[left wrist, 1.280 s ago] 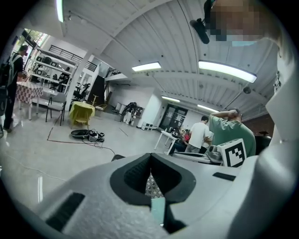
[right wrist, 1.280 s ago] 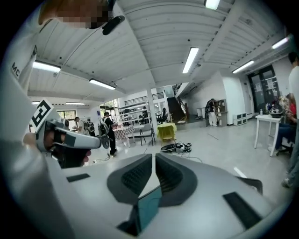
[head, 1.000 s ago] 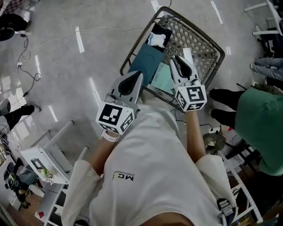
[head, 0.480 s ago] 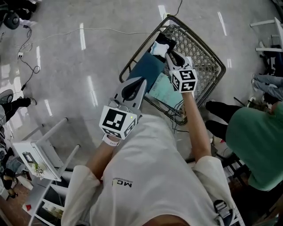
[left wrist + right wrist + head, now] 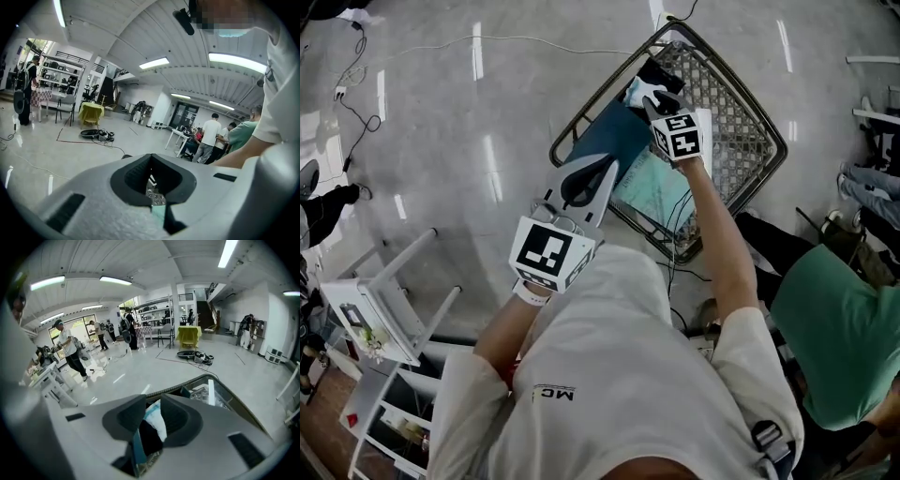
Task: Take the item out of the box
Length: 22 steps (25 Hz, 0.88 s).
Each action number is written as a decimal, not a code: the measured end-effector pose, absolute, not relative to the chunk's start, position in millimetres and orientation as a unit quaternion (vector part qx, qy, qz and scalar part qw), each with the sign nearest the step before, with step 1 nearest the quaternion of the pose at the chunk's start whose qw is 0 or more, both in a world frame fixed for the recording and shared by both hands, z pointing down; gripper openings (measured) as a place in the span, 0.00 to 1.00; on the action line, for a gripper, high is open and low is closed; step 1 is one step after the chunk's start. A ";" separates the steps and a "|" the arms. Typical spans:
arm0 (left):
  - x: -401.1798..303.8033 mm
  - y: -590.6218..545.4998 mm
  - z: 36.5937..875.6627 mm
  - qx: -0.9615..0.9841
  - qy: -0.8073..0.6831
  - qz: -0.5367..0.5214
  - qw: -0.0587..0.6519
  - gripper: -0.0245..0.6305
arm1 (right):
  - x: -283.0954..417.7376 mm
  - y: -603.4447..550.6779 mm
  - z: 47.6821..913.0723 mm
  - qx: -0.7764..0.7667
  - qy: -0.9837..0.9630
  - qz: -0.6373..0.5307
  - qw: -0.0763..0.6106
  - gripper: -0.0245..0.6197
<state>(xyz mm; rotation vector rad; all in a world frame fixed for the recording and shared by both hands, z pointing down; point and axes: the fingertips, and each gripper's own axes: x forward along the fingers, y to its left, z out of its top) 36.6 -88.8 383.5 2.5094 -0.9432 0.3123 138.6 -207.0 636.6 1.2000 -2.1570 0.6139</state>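
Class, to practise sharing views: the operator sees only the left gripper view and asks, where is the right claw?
Observer: Head view shows the right claw inside the grey wire-mesh basket, above a white crumpled bundle.
Operator: Gripping it?
Observer: No. Its jaws have just been opening; the right gripper view shows the bundle in the gap, unclamped.
Operator: And my left claw?
Observer: It hangs over a dark teal flat sheet at the basket's near rim.

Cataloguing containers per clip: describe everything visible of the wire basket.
The basket is rectangular, of metal mesh with a dark tubular rim, open-topped. It stands upright on the shiny grey floor, turned diagonally in the head view. Inside lie a dark teal pack, a pale green pack and a white item near the far left rim.
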 end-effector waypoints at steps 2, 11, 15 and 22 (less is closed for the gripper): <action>38.0 -90.1 386.9 0.906 -0.342 0.115 0.221 0.08 | 135.8 -210.8 653.7 0.430 -0.811 0.226 0.326 0.21; 36.7 -98.3 390.5 0.902 -0.343 0.128 0.229 0.08 | 139.8 -214.0 718.1 0.359 -0.788 0.236 0.440 0.22; 34.3 -106.2 393.9 0.900 -0.348 0.133 0.226 0.07 | 135.6 -215.4 733.5 0.332 -0.787 0.228 0.468 0.22; 30.9 -112.0 398.0 0.899 -0.348 0.139 0.225 0.08 | 136.7 -216.0 749.4 0.300 -0.782 0.230 0.496 0.22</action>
